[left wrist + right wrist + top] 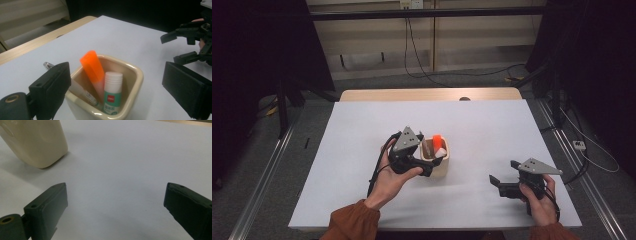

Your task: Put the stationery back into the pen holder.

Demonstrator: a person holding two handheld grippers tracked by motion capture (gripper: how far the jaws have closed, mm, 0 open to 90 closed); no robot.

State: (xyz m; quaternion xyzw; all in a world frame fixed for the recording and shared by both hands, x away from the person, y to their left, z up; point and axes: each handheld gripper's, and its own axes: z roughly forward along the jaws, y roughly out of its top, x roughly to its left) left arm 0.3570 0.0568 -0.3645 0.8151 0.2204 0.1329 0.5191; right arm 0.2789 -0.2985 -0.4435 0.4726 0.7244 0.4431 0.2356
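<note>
Where it stands, orange highlighter (92, 67) leans upright.

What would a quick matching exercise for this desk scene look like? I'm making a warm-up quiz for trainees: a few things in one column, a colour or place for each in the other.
Things:
1. marker cap
2. glue stick
3. holder cup
4. right gripper

Colour or place:
A. cream, square with rounded corners, on the white table
B. white cap above a green label, standing in the cup
C. orange, leaning in the cup beside the glue stick
D. jaws open over bare table, apart from the cup

Pairs: 1-C, 2-B, 3-A, 4-D
</note>
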